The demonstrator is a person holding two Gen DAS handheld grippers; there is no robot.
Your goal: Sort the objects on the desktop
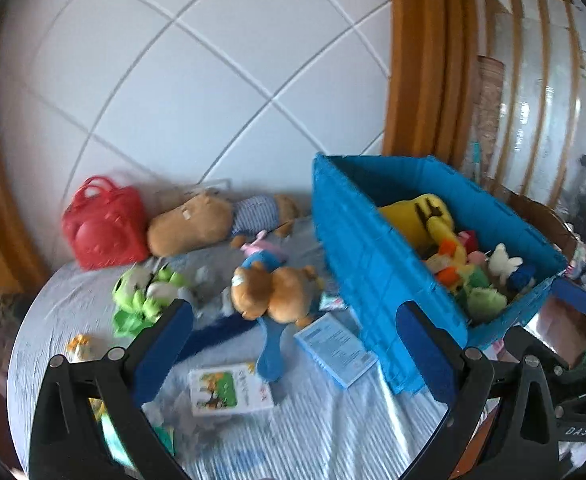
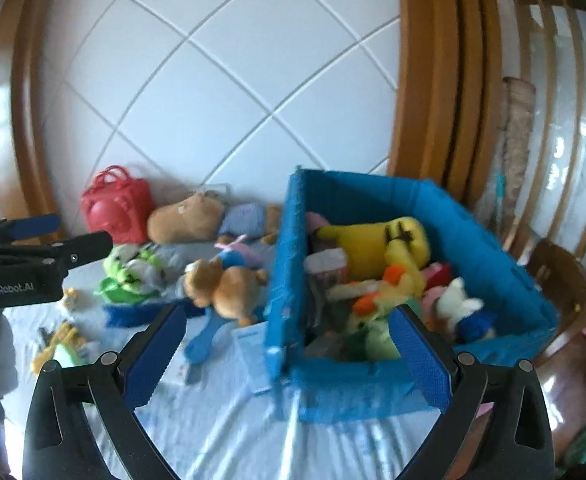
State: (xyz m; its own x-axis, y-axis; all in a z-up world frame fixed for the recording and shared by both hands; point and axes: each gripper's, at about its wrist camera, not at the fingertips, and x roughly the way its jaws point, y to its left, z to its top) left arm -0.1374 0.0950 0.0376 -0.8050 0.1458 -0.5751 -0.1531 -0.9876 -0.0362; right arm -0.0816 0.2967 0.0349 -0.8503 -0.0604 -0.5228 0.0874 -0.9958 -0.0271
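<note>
A blue crate (image 1: 373, 264) (image 2: 333, 380) stands on the right of the cloth-covered table, holding a yellow plush (image 1: 425, 216) (image 2: 373, 248) and several small soft toys. Left of it lie a brown bear plush (image 1: 277, 292) (image 2: 229, 288), a green frog plush (image 1: 145, 292) (image 2: 129, 272), a blue brush (image 1: 271, 356) (image 2: 201, 344), a pale blue booklet (image 1: 335, 350) and a picture card box (image 1: 229, 390). My left gripper (image 1: 293, 344) (image 2: 85, 230) hovers open above the brush and box. My right gripper (image 2: 291, 354) is open over the crate's near corner. Neither holds anything.
A red bag (image 1: 105, 224) (image 2: 115, 210) and a large tan plush (image 1: 189, 224) (image 2: 185, 220) lie against the tiled wall at the back. Small yellow toys (image 2: 59, 344) sit near the table's left edge. A wooden chair (image 2: 561, 280) stands right of the crate.
</note>
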